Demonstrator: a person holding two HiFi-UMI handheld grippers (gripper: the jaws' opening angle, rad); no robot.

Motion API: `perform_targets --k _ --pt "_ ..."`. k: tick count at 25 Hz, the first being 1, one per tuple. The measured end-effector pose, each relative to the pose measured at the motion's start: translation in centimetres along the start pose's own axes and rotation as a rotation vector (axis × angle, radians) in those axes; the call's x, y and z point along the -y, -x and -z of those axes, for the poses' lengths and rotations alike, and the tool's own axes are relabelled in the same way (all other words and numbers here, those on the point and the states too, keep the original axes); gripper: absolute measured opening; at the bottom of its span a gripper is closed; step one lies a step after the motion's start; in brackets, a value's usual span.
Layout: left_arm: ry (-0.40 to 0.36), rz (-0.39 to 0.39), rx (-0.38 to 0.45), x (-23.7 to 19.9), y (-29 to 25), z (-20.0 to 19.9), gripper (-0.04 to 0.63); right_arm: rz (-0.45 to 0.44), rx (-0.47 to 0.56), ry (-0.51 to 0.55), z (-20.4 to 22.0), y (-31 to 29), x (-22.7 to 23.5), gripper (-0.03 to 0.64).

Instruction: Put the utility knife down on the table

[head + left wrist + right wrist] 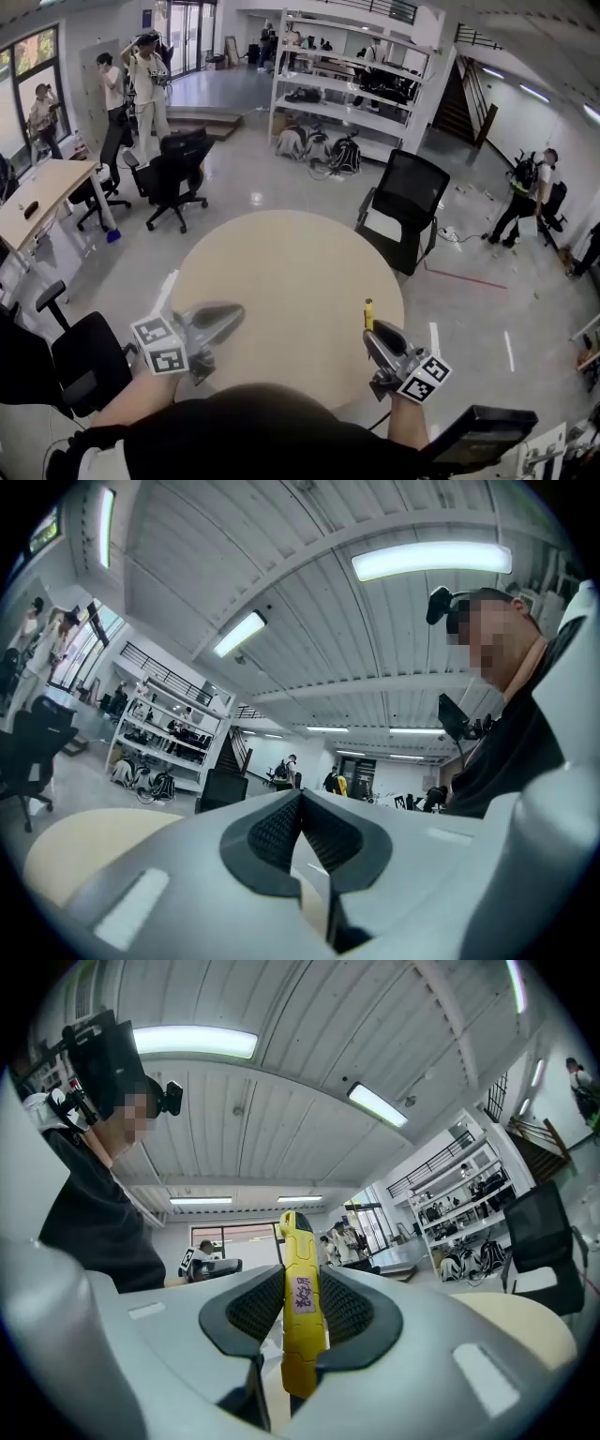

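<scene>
A yellow utility knife stands upright between the pads of my right gripper, which is shut on it over the right rim of the round beige table. In the right gripper view the knife rises above the black pads and carries a small pink label. My left gripper hangs over the table's left near edge. In the left gripper view its jaws meet at the tip with nothing between them.
A black office chair stands just beyond the table at the right, another close at my left. More chairs, a wooden desk, white shelving and several standing people lie farther off.
</scene>
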State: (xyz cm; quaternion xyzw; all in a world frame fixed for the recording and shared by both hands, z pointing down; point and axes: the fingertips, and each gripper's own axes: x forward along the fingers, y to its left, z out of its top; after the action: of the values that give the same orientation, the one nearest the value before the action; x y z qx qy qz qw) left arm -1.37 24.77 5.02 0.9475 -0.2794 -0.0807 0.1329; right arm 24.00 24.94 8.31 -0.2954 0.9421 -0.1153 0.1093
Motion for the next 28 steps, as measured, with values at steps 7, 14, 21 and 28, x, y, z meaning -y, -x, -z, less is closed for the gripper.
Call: perform_targets --k 7,14,21,28 --pt "0.014 -0.038 -0.027 -1.4 -2.2 1.0 -0.002 -0.044 -0.015 -0.042 1.0 -1.4 3.3 0.132" --pt "0.039 0.013 -0.021 -7.9 -1.9 0.5 -0.002 0.025 -0.034 -0.024 1.5 -6.6 5.1 0.132" --pt "0.059 0.097 -0.024 -15.8 -0.5 -0.5 -0.002 0.128 -0.044 0.004 2.1 -12.8 5.3 0.132" --pt "0.081 0.145 -0.054 -18.1 -2.2 0.9 -0.002 0.148 -0.064 -0.005 3.1 -14.4 5.7 0.132"
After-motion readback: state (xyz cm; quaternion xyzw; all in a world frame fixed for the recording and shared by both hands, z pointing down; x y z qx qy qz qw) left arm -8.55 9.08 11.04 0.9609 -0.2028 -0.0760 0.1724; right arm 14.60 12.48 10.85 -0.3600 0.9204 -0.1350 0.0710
